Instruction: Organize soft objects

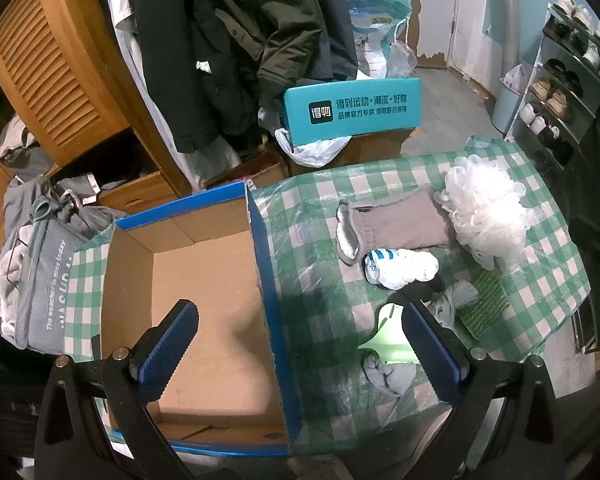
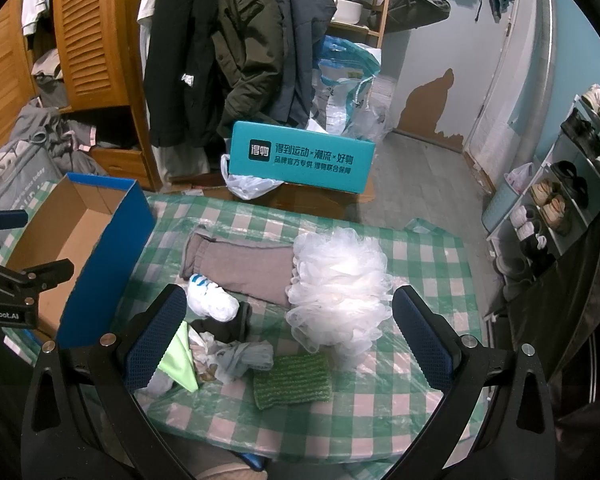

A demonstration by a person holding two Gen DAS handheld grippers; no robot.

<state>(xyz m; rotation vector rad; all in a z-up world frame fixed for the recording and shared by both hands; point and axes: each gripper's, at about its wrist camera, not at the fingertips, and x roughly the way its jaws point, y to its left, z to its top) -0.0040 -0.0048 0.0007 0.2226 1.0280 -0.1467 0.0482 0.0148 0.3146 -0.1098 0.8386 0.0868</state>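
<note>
An open blue cardboard box [image 1: 260, 280] [image 2: 112, 240], nothing in it, sits at the left of the green checked table [image 2: 420, 400]. To its right lie a white mesh bath puff [image 2: 340, 288] [image 1: 488, 208], a grey sock [image 2: 240, 264] [image 1: 400, 220], a white sock with blue stripes [image 2: 212, 300] [image 1: 400, 266], a dark sock [image 2: 228, 326], a grey crumpled cloth [image 2: 244, 356], a light green cloth [image 2: 178, 360] [image 1: 388, 332] and a green scrub pad [image 2: 292, 380] [image 1: 484, 304]. My left gripper [image 1: 300, 320] is open over the box's right wall. My right gripper [image 2: 284, 312] is open above the pile.
A teal shoebox [image 2: 300, 156] stands on a brown box behind the table. Coats [image 2: 228, 40] hang behind it. A wooden wardrobe [image 2: 96, 32] and a clothes heap [image 1: 40, 248] are at the left. A shoe rack [image 2: 572, 184] is at the right.
</note>
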